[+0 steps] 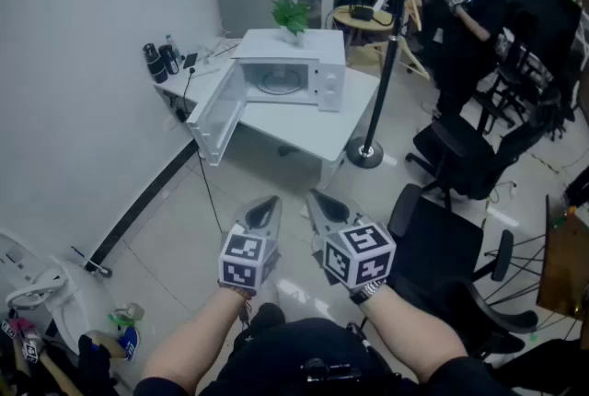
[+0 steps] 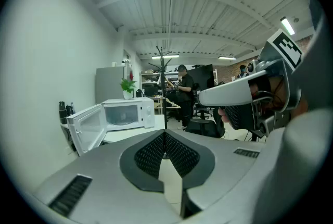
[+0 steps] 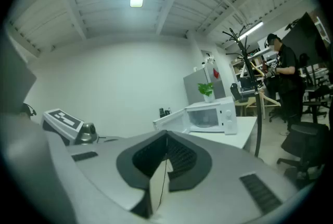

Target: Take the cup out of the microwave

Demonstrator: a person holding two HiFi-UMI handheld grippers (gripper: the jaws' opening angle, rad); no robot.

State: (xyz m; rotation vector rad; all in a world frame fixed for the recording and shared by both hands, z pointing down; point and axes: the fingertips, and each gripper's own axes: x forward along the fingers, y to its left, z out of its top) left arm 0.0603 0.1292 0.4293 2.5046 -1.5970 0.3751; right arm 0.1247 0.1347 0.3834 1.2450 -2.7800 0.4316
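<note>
The left gripper (image 1: 265, 205) and right gripper (image 1: 319, 201) are side by side, both pressed together and empty. Far ahead, the white microwave (image 1: 308, 72) sits on a table (image 1: 324, 133), its door (image 1: 218, 113) open.

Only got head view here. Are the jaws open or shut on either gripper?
Observer: Left gripper view shows the left gripper shut, nothing between the jaws.
Operator: Right one?
Observer: The right gripper is shut and empty too, going by its own view.
Operator: Cup visible in the microwave from lower down?
Observer: Right gripper view looks into the open microwave: only the glass turntable shows, no cup that I can make out.
</note>
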